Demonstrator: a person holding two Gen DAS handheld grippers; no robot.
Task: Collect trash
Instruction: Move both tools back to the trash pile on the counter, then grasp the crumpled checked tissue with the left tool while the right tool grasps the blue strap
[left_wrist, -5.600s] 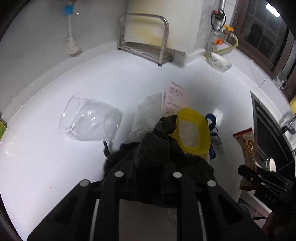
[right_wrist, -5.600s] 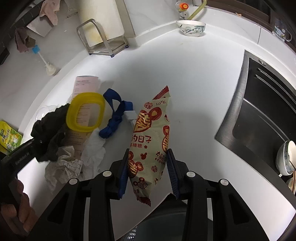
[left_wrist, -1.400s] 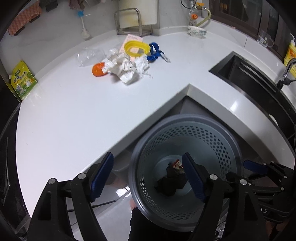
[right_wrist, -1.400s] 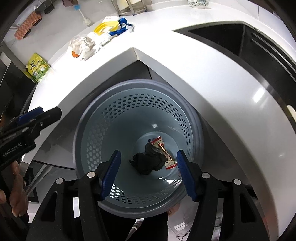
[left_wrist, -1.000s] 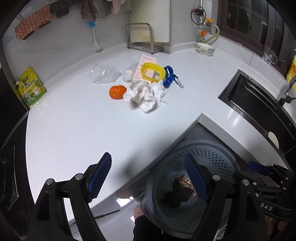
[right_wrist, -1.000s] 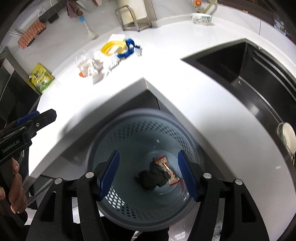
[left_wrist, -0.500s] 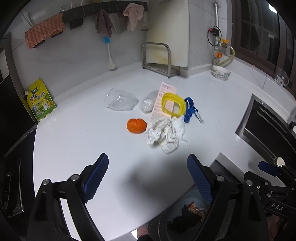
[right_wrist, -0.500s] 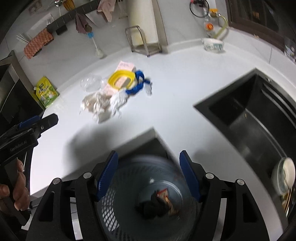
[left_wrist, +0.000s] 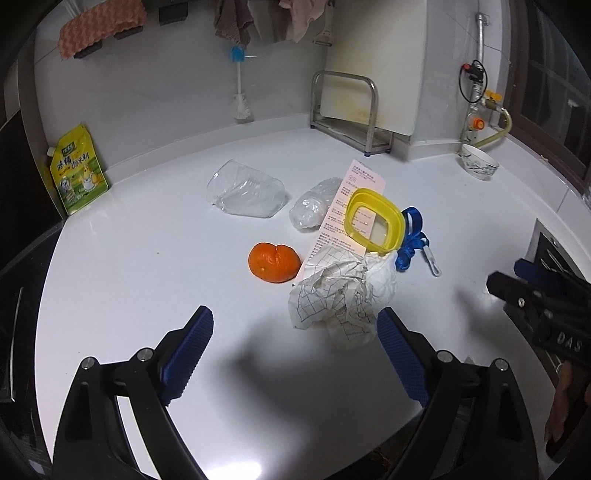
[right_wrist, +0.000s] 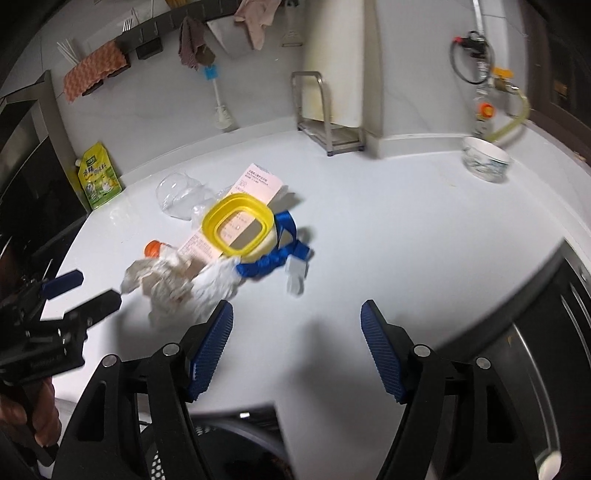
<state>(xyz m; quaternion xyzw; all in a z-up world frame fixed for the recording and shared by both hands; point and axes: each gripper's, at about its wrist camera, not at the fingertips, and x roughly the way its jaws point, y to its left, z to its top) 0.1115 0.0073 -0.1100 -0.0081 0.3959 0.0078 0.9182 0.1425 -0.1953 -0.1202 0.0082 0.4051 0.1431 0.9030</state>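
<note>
A trash pile lies on the white counter (left_wrist: 147, 258): crumpled paper (left_wrist: 340, 295) (right_wrist: 166, 284), an orange (left_wrist: 273, 262), a yellow lid (left_wrist: 375, 218) (right_wrist: 238, 225) on a pink leaflet (left_wrist: 354, 184), a blue lanyard (left_wrist: 412, 243) (right_wrist: 273, 258), a crushed clear cup (left_wrist: 245, 194) and a plastic wad (left_wrist: 314, 206). My left gripper (left_wrist: 294, 314) is open above the counter just short of the crumpled paper. My right gripper (right_wrist: 296, 308) hovers near the lanyard's clip, its jaws opening with nothing between them. The basket (right_wrist: 221, 435) shows at the bottom of the right wrist view.
A yellow-green pouch (left_wrist: 77, 173) leans on the left wall. A bowl (left_wrist: 478, 166) and a metal rack (left_wrist: 351, 114) stand at the back, with a brush (left_wrist: 240, 99) against the wall. The dark sink (right_wrist: 546, 332) lies to the right.
Both grippers have swung from over the basket toward the trash pile on the counter. The basket has dropped to the bottom edge of view. Both jaws stand a little wider.
</note>
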